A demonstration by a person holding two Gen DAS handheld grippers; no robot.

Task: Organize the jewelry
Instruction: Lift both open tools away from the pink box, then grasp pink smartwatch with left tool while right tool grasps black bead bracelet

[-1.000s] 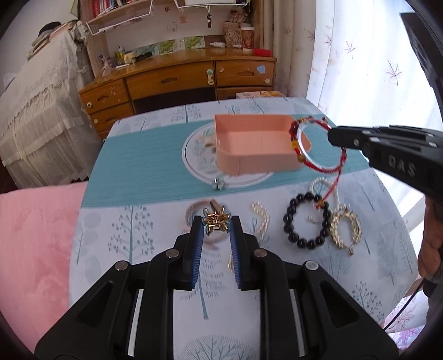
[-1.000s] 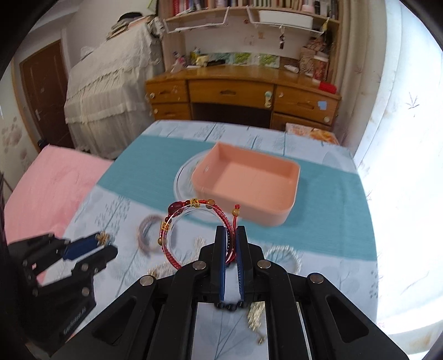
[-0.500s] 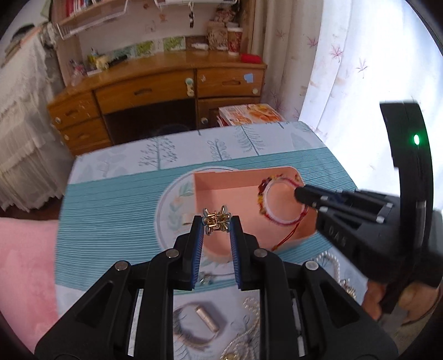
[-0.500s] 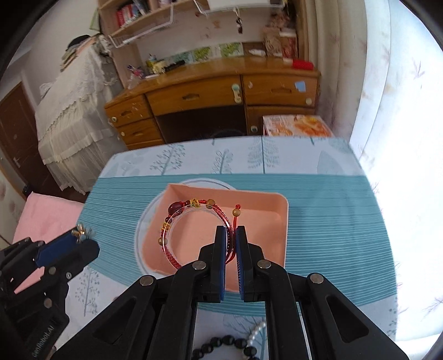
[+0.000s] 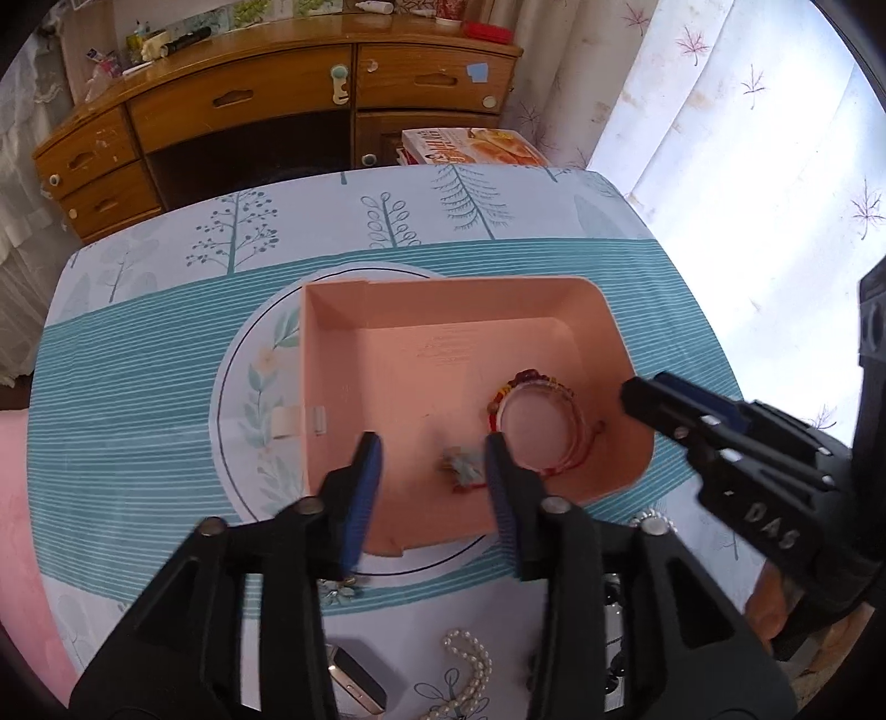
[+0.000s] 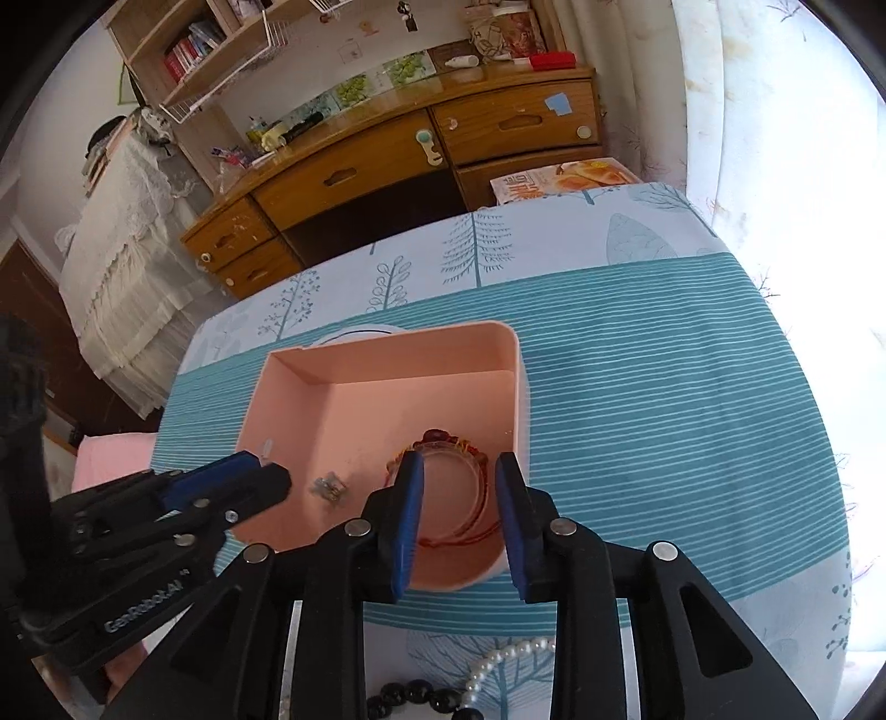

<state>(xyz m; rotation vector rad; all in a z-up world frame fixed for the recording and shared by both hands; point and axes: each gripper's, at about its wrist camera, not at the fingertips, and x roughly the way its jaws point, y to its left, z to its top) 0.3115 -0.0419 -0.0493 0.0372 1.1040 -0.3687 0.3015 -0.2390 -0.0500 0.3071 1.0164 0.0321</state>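
A long wooden desk (image 6: 387, 149) with drawers stands against the far wall, its top cluttered with small bottles and boxes. Above it a wooden bookshelf (image 6: 194, 50) holds books, with a white wire rack hanging beneath. To the left, a piece of furniture is draped in cream lace cloth (image 6: 116, 260), and a dark wooden door (image 6: 22, 288) shows beyond it. On the right, pale curtains (image 5: 747, 127) printed with small leaves glow with strong daylight. A printed box (image 5: 476, 147) sits on the floor beside the desk.

Both grippers opening; bracelet (image 6: 451, 487), clip (image 6: 329, 488) dropped into tray (image 6: 387, 354).
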